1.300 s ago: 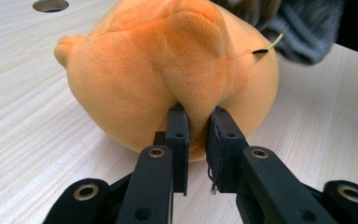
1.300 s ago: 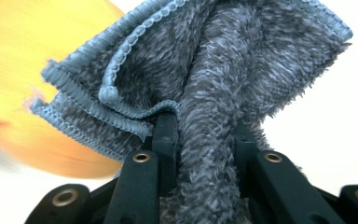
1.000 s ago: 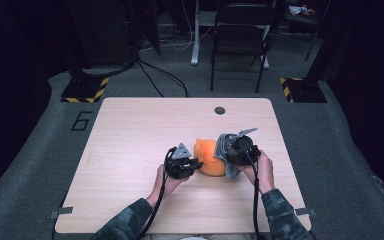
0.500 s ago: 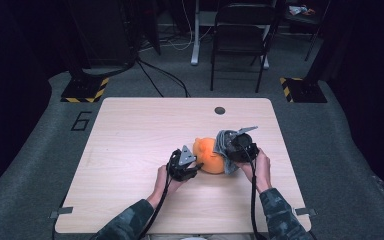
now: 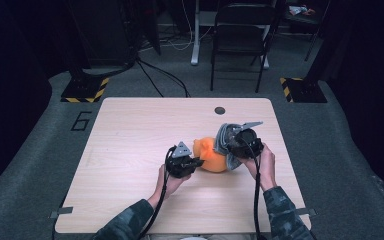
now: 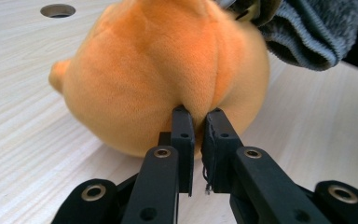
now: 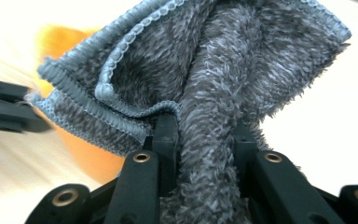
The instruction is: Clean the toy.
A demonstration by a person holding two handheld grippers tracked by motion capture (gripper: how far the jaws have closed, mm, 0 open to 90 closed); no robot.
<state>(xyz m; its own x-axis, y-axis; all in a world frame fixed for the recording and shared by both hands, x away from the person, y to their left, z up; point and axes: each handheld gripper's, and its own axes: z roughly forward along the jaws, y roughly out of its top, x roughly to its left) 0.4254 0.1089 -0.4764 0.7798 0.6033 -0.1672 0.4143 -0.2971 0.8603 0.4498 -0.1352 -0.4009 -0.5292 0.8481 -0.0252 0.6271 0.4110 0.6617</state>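
Note:
An orange plush toy (image 5: 211, 156) (image 6: 168, 60) lies on the wooden table (image 5: 140, 130), right of the middle. My left gripper (image 5: 199, 161) (image 6: 198, 114) reaches it from the left. Its jaws have just been closing and now pinch a fold of the orange fur at their tips. My right gripper (image 5: 228, 149) (image 7: 205, 126) hovers at the toy's right side, shut on a bunched grey fuzzy cloth (image 5: 224, 134) (image 7: 223, 70). The cloth hangs over the toy's upper right and hides that part of it.
A round cable hole (image 5: 220, 110) sits near the table's far edge. Beyond the table a black chair (image 5: 240, 30) stands on the grey carpet, with yellow-black striped bases (image 5: 86, 91) at both far corners. The table's left half is bare wood.
My right gripper has lifted slightly with the grey cloth. The left hand has stayed beside the toy, edging a little toward it.

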